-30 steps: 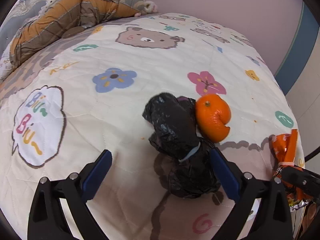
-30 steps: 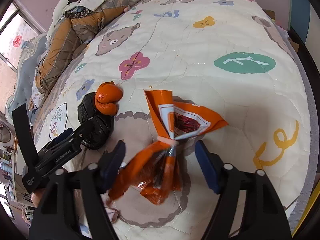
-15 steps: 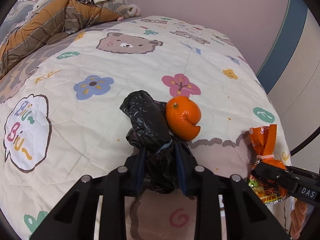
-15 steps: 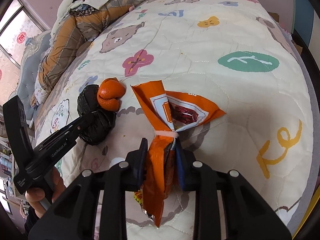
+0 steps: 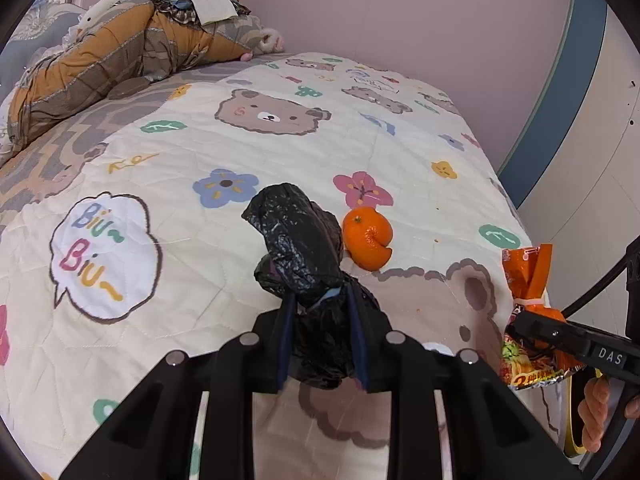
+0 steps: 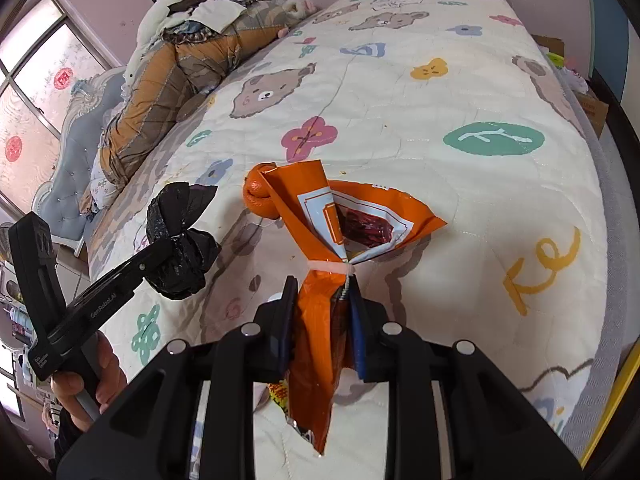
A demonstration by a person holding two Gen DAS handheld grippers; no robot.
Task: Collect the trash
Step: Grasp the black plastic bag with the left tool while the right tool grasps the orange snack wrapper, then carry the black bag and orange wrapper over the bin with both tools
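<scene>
Orange (image 5: 367, 237) beside gripped black bag (image 5: 304, 264) (far from bedspread (image 5: 280, 148) edge)

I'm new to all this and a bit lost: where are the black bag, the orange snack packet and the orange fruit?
black bag (image 5: 296, 240): left wrist view, crinkled upper bulge.
orange snack packet (image 6: 316, 332): right wrist view, lower half below the tie.
orange fruit (image 5: 366, 240): left wrist view, peel's middle.

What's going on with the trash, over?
Left claw shut on black bag. Right claw shut on orange wrapper. Orange peel still on bed. Nothing blocking.
</scene>
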